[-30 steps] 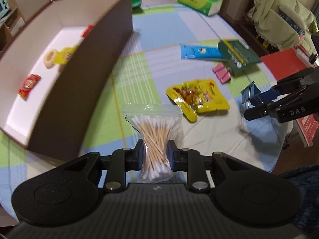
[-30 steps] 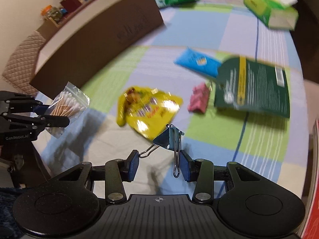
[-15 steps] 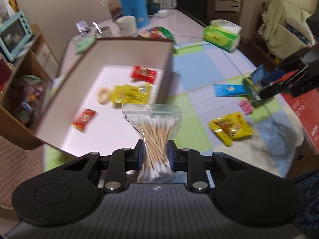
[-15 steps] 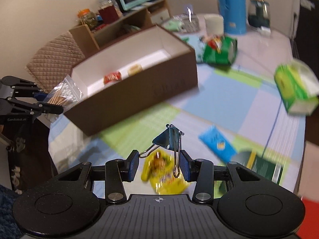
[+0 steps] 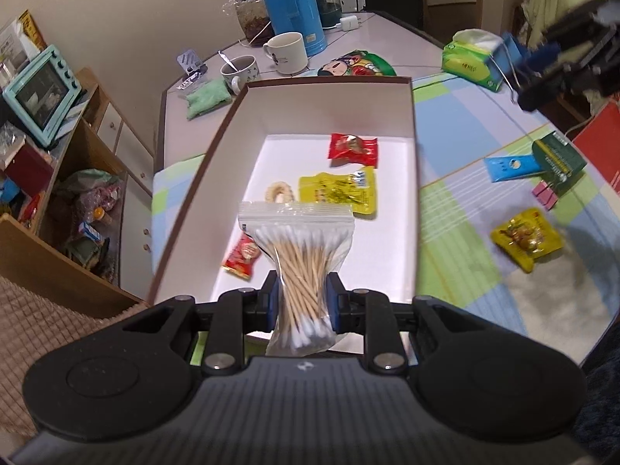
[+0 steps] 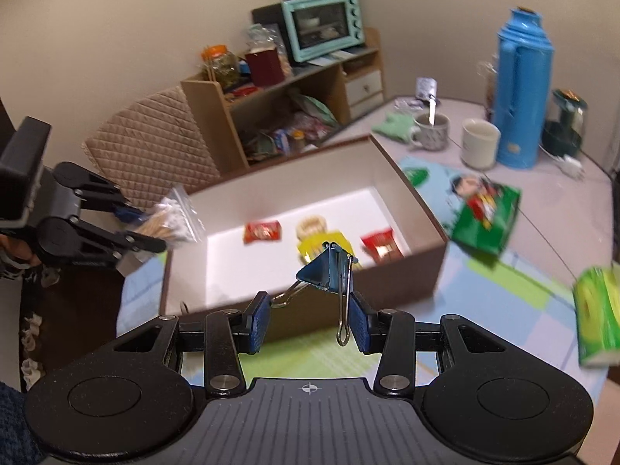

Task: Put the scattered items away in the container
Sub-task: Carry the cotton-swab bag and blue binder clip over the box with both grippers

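Standing over the table, I see the open brown box near its left edge, already holding two red packets, a yellow pouch and a small round biscuit. Still out on the checked cloth are a yellow snack bag, a blue tube, a green booklet and pink clips.

The left gripper hangs over the box's near end, clamped on a zip bag of cotton swabs. The right gripper pinches the wire handles of a blue binder clip just short of the box's long wall.

This looks like the drop-off step: the left need only loosen its grip, while the right should travel forward past the wall before letting go.
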Available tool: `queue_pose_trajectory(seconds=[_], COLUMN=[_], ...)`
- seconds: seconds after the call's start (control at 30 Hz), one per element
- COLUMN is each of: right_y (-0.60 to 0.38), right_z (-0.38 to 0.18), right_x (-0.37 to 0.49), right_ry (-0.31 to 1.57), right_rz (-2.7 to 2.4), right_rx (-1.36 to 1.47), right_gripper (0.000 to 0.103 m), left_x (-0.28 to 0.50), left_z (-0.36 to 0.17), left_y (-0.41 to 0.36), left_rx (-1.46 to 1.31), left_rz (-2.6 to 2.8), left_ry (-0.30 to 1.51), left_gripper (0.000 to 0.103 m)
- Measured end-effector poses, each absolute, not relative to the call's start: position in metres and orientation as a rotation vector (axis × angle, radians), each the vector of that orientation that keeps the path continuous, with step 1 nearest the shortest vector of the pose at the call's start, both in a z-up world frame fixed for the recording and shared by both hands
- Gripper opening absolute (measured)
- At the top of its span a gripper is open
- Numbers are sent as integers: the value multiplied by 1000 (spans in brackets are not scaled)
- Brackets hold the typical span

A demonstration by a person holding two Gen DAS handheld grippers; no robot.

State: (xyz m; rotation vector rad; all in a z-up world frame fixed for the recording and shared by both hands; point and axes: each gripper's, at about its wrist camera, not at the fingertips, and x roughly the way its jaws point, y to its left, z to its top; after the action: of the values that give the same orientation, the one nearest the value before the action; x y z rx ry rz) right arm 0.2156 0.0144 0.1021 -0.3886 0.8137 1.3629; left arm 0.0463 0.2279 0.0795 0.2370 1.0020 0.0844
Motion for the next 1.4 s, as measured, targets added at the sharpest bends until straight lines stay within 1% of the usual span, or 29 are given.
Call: queue_pose_trajectory(seconds=[0.23,0.6,1.03,1.4], right_y=[61,114,151,182], right_z=[110,99,68,24], right_x=[215,215,217,223], right_ry=[794,818,919,1035], right_rz=[1403,1405,1365,1347], right_rx=[-415,-452,-461,-515], right_gripper=[43,43,43,43], left_x=[63,87,122,140], left_z=[77,58,5,-38], left_y=[254,294,316,307], left_rx=[315,420,476,531], left_rz=[38,-111,-397,-554], left_ry=[1010,1046,1158,1270], left_gripper=[20,20,20,22])
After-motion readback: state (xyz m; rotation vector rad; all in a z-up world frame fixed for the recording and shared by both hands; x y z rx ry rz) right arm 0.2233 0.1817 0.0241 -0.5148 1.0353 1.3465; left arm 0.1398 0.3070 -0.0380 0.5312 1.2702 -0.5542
